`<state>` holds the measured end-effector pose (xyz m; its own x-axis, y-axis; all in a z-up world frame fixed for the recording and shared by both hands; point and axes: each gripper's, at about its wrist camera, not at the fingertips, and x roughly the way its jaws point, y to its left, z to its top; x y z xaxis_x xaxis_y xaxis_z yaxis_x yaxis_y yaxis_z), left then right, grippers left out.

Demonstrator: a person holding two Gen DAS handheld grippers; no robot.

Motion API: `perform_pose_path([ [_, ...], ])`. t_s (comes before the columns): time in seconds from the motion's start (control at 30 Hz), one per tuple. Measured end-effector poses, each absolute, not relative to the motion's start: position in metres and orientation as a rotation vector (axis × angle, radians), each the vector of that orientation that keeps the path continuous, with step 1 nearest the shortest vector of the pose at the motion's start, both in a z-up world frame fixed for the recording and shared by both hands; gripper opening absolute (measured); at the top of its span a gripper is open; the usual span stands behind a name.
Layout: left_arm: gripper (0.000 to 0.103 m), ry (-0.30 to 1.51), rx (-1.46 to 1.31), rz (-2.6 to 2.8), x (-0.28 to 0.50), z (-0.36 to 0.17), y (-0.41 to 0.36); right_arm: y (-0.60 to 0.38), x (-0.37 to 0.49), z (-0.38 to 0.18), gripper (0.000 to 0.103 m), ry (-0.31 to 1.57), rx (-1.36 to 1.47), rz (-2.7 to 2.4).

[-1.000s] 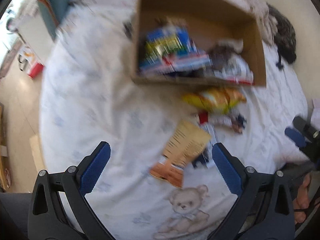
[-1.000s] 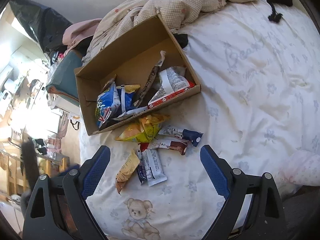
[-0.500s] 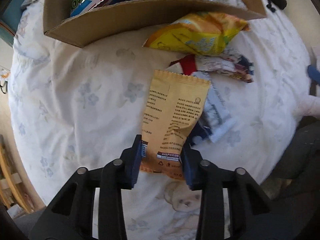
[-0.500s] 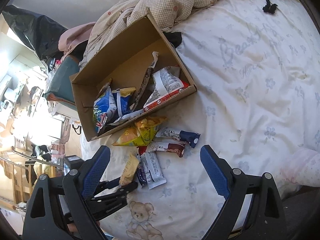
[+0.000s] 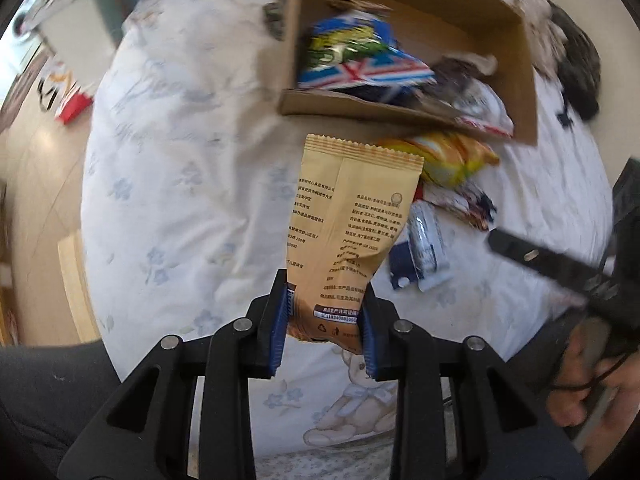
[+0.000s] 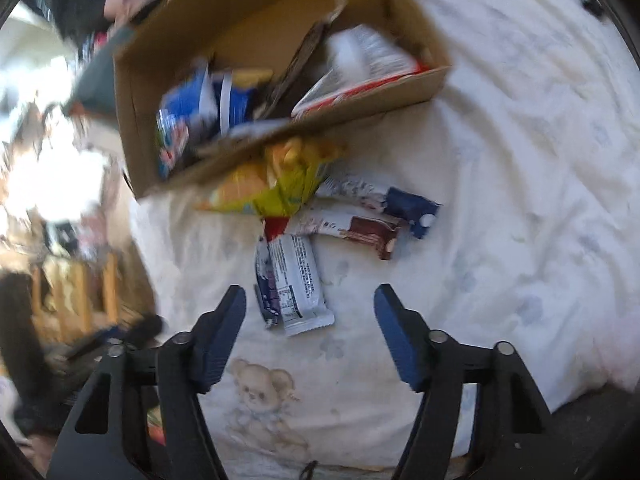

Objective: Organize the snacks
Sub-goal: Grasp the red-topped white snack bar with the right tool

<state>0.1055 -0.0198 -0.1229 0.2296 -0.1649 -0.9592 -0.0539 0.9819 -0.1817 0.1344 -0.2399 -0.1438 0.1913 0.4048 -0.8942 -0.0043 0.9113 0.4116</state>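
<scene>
My left gripper (image 5: 325,304) is closing on the lower end of a tan snack packet (image 5: 352,216), pads pressing both edges; the packet hangs clear of the bed, in front of the cardboard box (image 5: 528,92). The box (image 6: 132,92) holds several blue, white and dark packets. Just outside its near wall lie a yellow bag (image 6: 280,184), a brown-and-white bar (image 6: 352,228), a navy packet (image 6: 412,208) and a white bar (image 6: 298,276). My right gripper (image 6: 310,304) hovers low over the white bar, jaws closing, pads not touching it.
Everything sits on a white bedsheet (image 6: 500,200) with pale flowers and a teddy-bear print (image 6: 260,396). A checked blanket and dark cloth lie beyond the box. The bed's left edge drops to a floor with furniture (image 5: 72,100). A hand (image 5: 580,380) holds the right gripper.
The left gripper shut on the tan packet and lifted it off the bed. The right gripper came down toward the loose bars and its jaws narrowed.
</scene>
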Motion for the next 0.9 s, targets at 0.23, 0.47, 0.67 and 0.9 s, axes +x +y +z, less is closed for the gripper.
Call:
perform_pose_path([
  [0.23,0.027,1.303,-0.159,-0.053,0.111,-0.118,-0.015,-0.2,0.148,-0.174,0.056,1.422,0.218,0.306],
  [0.47,0.027,1.291,-0.171,-0.059,0.111,-0.111,-0.014,-0.184,0.157,-0.191,0.055,1.444,0.177,0.279],
  [0.67,0.027,1.307,-0.2,-0.034,0.118,-0.116,-0.011,-0.167,0.151,-0.202,0.045,1.434,0.052,0.266],
  [0.9,0.027,1.303,-0.186,-0.005,0.12,-0.118,-0.01,-0.168,0.135,-0.187,0.033,1.424,0.066,0.305],
])
